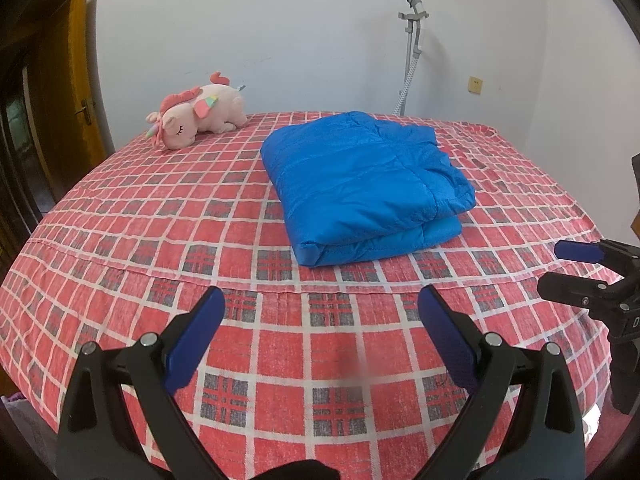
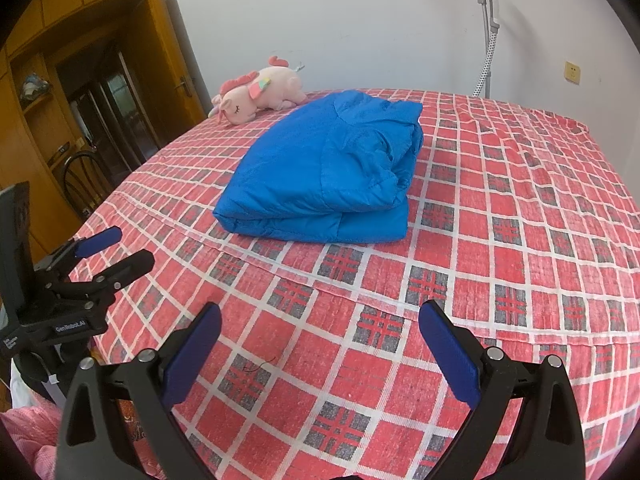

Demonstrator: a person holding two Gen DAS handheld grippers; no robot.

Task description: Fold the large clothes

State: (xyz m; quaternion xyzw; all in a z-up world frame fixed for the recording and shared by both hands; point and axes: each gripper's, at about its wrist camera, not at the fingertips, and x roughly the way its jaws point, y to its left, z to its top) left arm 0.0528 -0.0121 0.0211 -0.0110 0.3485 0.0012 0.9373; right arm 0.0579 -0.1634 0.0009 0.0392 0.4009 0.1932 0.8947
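Observation:
A blue padded jacket [image 1: 364,188] lies folded into a thick rectangle on the red checked bed [image 1: 160,208]; it also shows in the right wrist view [image 2: 324,176]. My left gripper [image 1: 322,300] is open and empty, above the bed's near part, well short of the jacket. My right gripper [image 2: 320,316] is open and empty, also short of the jacket. The right gripper shows at the right edge of the left wrist view [image 1: 560,268]. The left gripper shows at the left of the right wrist view [image 2: 124,246].
A pink plush unicorn [image 1: 196,114] lies at the bed's far left corner, next to the jacket in the right wrist view [image 2: 260,94]. A garment steamer pole [image 1: 412,52] stands by the white wall behind the bed. A wooden door and cabinet [image 2: 100,80] stand at the left.

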